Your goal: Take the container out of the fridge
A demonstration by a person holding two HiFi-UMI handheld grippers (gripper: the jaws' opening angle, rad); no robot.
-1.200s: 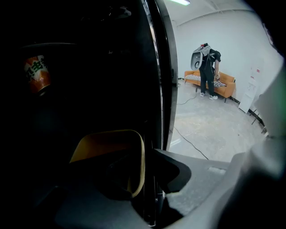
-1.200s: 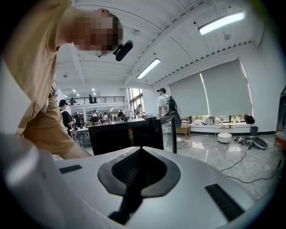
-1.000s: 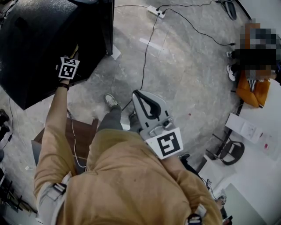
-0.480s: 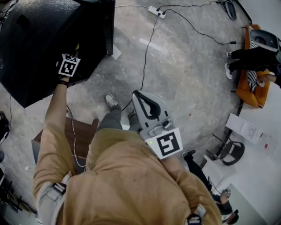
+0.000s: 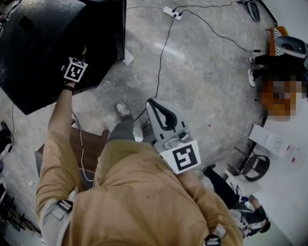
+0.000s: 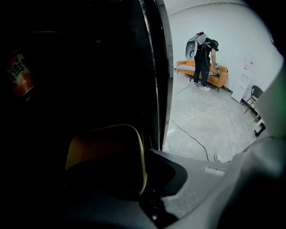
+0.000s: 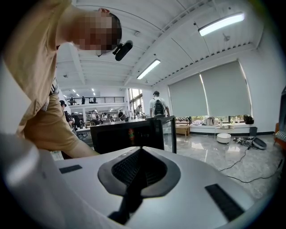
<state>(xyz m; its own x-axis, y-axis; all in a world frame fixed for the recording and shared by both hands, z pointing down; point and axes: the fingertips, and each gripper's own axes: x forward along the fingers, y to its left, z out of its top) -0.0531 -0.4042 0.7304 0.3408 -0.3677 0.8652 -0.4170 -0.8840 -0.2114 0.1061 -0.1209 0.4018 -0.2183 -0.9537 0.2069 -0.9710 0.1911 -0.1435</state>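
Observation:
The black fridge [image 5: 43, 43] stands open at the upper left of the head view. My left gripper [image 5: 74, 70] reaches into it, only its marker cube showing. In the left gripper view a yellowish container [image 6: 105, 147] with a rounded rim sits in the dark interior. My left gripper's [image 6: 145, 197] jaws have just been closing and now pinch the container's right rim. A red can [image 6: 20, 74] stands further in at the left. My right gripper [image 5: 150, 102] is held before my body, shut with nothing in it, and its own view faces the fridge [image 7: 134, 134].
The fridge door's edge [image 6: 156, 67] stands just right of the container. A cable [image 5: 161, 62] runs over the floor to a power strip [image 5: 172, 12]. A brown stool [image 5: 91, 144] is at my left leg. A white table [image 5: 288, 158] and chair [image 5: 252, 166] stand right.
The left gripper's cube has tilted slightly but stays at the fridge opening. The right gripper has kept still. People at the right edge have shifted.

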